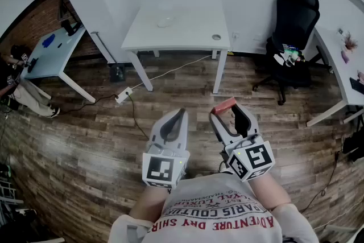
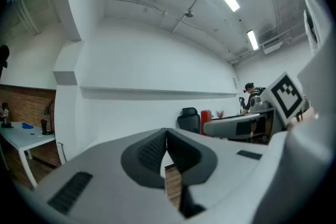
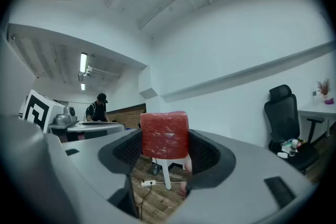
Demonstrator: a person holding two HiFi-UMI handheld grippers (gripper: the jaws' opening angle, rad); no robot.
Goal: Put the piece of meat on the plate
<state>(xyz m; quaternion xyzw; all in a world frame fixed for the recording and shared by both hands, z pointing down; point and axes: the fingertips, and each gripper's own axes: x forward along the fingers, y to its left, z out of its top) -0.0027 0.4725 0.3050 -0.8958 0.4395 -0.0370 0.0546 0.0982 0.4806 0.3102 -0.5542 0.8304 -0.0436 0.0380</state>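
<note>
A red block of meat point(image 1: 223, 106) is held in the air between the jaws of my right gripper point(image 1: 226, 112), over the wooden floor. In the right gripper view the meat point(image 3: 164, 134) fills the gap of that gripper point(image 3: 167, 150), with both pads pressed against its sides. My left gripper point(image 1: 179, 115) hovers beside it on the left, its jaws meeting at the tip with nothing in them. That gripper point(image 2: 167, 134) looks shut in its own view too. A pale round plate point(image 1: 165, 21) lies on the white table point(image 1: 193, 37) ahead, well beyond both grippers.
A black office chair point(image 1: 293, 20) stands right of the white table. A power strip point(image 1: 123, 95) and its cable lie on the floor in front. A light blue table point(image 1: 51, 54) and a seated person point(image 1: 17, 88) are at the left, another desk point(image 1: 335, 65) at the right.
</note>
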